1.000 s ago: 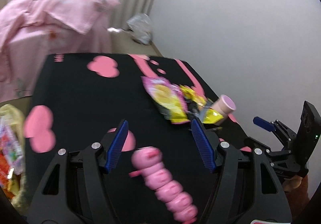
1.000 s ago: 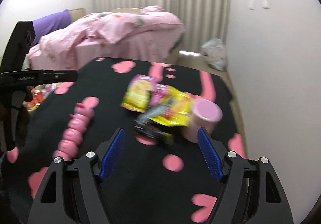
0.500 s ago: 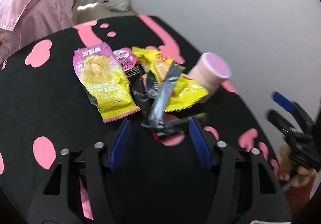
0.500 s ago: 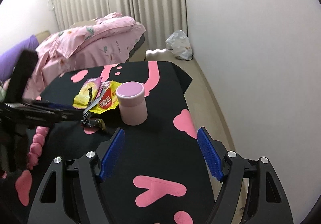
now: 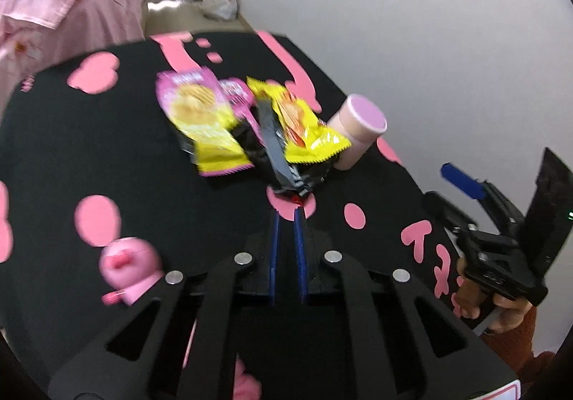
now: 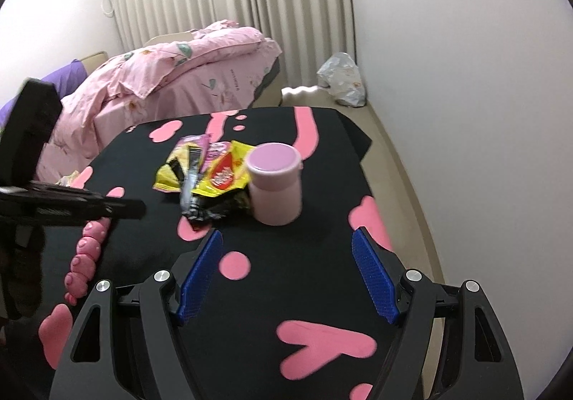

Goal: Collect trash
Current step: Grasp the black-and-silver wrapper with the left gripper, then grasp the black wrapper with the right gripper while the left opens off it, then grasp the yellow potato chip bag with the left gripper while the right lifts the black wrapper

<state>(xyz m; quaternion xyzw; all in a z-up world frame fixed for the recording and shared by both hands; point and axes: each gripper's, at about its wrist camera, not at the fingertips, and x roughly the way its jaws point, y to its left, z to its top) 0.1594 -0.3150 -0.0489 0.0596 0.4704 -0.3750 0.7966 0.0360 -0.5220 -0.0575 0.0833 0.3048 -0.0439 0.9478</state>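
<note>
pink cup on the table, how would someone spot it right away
On the black table with pink shapes, find the heap of snack wrappers. The pink cup stands upright at its right edge: the only round, tall thing beside flat yellow and black packets.

1. The left tool (image 5: 287, 212) points steeply down. Its jaws have just been closing and now stand almost together, with nothing seen between them.
2. The right tool (image 6: 286, 238) points gently down, its jaws wide apart.

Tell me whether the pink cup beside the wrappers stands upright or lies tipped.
Upright. In the right wrist view the pink cup stands on its base on the black cloth, lid facing up.
</note>
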